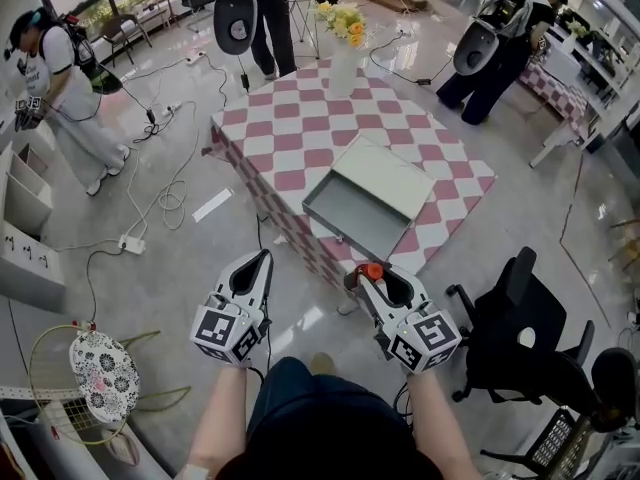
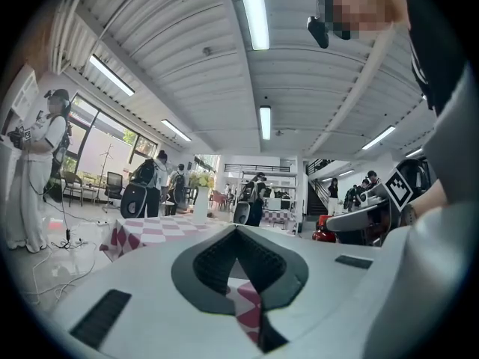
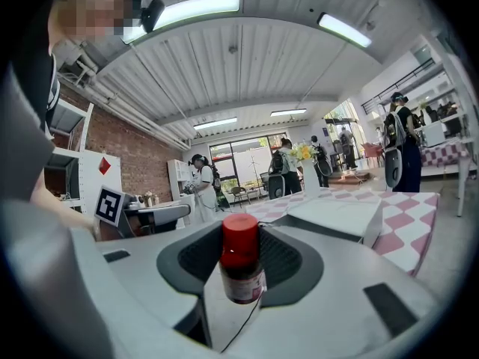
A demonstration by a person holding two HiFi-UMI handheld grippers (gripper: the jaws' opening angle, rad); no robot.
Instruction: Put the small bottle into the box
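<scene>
1. Red-capped small bottle (image 3: 241, 264) sat clamped in the right gripper (image 3: 241, 236), short of the open box (image 1: 345, 216).
2. On the left gripper (image 1: 262, 260), jaws met, empty.
3. Carrying was in hand; the next move called for reaching farther, over the box.

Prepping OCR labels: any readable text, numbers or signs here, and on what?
No words or numbers can be read.
Pale label on the small dark bottle with red cap: print too blurred to read.
The left marker cube and right marker cube: black-and-white square patterns, no lettering.
The white panel: plain red diamond sign, no text.
</scene>
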